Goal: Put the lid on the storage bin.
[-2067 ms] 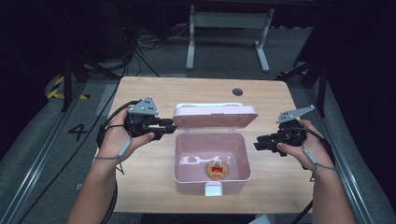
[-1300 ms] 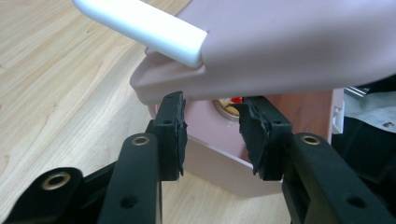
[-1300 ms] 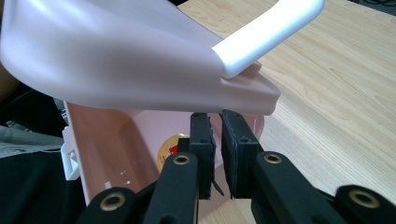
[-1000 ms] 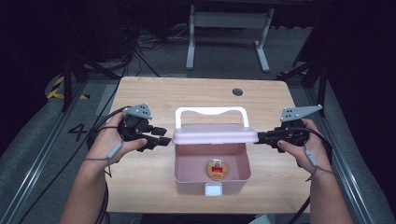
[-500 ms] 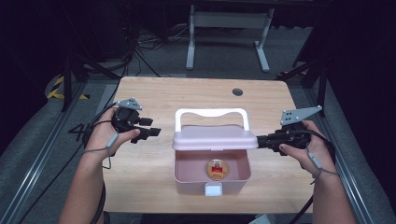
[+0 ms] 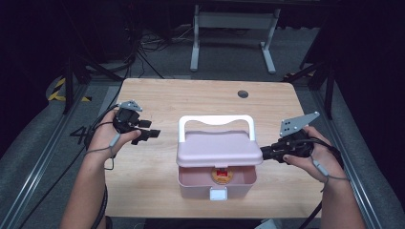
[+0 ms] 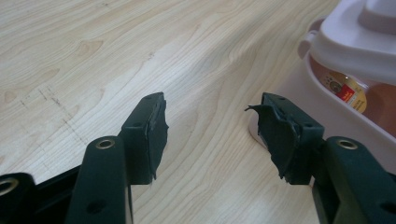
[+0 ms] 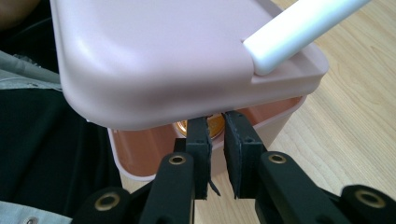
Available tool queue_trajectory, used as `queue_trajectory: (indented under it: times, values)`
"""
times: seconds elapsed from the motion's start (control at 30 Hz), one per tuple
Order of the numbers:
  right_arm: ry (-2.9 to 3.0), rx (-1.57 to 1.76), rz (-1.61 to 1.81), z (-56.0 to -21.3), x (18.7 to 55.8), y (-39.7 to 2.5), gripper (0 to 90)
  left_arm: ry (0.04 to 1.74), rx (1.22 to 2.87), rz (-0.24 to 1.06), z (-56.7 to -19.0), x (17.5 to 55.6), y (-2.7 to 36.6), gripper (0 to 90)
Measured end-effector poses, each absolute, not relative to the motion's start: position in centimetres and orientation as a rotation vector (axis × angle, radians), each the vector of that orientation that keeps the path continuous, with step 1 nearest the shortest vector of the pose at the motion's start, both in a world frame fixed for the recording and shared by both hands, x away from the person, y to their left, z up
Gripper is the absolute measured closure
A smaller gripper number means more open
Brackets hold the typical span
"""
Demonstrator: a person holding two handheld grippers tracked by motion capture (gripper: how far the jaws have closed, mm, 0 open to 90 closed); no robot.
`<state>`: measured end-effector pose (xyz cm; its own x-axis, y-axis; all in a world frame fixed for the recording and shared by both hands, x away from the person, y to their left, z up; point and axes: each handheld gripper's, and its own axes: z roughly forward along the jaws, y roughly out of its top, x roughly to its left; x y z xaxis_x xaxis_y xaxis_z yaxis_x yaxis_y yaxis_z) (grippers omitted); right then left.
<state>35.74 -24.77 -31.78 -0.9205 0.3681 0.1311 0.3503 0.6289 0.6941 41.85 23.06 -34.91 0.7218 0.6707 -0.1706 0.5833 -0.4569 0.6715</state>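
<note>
While a person's two forearms reach in from the near edge, a pale wooden desk point(image 6: 157, 95) carries a pink box point(image 6: 215, 182) at its near middle, its pink lid point(image 6: 218, 148) hanging partway down over the open front so that a gap shows beneath it. Over the lid arches a white handle point(image 6: 215, 120), upright. Inside the box a small round gold-and-red item point(image 6: 221, 175) lies on the floor near the front wall, just behind the white latch point(image 6: 218, 193). At the lid's right end, the right hand-held gripper point(image 6: 264, 153) reaches to the rim; in its own view its jaws stand nearly pressed together just under the lid's edge, with a thin slit between them, and whether they pinch the rim or merely prop it from below cannot be told. Well clear to the left, the left hand-held gripper point(image 6: 152, 134) hovers above bare wood, its jaws spread wide and holding nothing. Judging by how things lie, the step in hand is lowering the lid; doing it well would mean easing it down level, with support at one end only, so the box does not skid or the lid twist, and bringing the free gripper in to steady the box wall. Hidden from sight are the hinge at the back, most of the box's interior under the lid, and the print on the round item, too small to read.
</note>
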Motion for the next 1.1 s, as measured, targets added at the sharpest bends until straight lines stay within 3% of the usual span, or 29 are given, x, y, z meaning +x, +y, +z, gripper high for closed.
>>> queue_trajectory:
  times: [1.1]
  values:
    - [3.001,0.514,0.976,-33.2,35.2,-23.3,80.9,0.993,2.221,0.128,-36.2,42.6,23.5,40.0]
